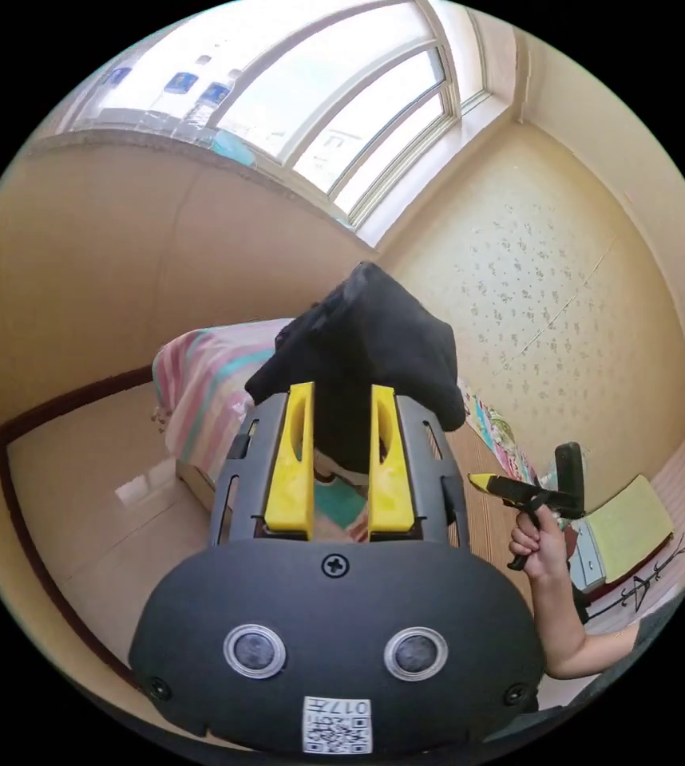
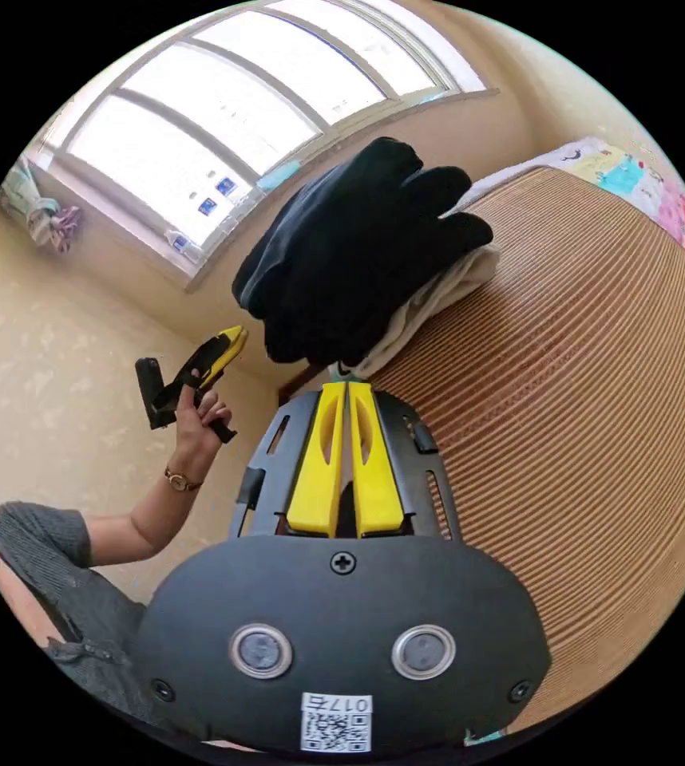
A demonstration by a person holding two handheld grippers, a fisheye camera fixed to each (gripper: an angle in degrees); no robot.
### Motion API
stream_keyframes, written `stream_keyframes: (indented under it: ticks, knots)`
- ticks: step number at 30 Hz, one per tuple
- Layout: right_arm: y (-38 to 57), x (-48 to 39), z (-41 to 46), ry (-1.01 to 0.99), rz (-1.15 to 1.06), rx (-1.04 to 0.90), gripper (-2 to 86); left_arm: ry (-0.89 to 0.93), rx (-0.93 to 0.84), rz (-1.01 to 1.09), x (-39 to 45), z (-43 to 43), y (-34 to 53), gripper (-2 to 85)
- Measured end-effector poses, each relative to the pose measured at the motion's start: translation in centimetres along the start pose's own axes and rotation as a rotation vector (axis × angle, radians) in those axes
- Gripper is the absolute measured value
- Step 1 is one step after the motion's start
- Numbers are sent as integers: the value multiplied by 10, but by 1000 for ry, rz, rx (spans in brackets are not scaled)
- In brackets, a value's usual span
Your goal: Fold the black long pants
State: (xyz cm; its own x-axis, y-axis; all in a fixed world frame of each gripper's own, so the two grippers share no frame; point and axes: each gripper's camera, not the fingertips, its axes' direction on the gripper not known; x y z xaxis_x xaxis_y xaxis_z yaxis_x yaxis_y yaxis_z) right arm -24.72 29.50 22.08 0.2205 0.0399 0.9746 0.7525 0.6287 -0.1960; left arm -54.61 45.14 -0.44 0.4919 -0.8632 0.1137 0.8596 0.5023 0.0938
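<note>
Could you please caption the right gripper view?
Shut right gripper faces folded black pants on a woven mat.

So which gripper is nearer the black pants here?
Left, it seems. The left gripper points straight at the black pants, jaws open just short of them; the right gripper is held off to their side, shut.

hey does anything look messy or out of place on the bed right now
Nothing spilled or damaged. The black pants lie bunched in a heap on a pale garment at the corner of the woven mat, not spread flat. Both grippers are held away from them: the left open, the right shut on nothing.
</note>
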Motion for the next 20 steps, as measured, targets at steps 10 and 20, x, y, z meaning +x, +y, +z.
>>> stream_keyframes:
  ticks: [10, 20]
  knots:
    - [115, -82, -35, 674, -206, 21, 4, 26, -294, 41, 42, 30, 141, -10]
    - [314, 27, -264, -155, 31, 581, 3, 337, -235, 291, 167, 31, 127, -10]
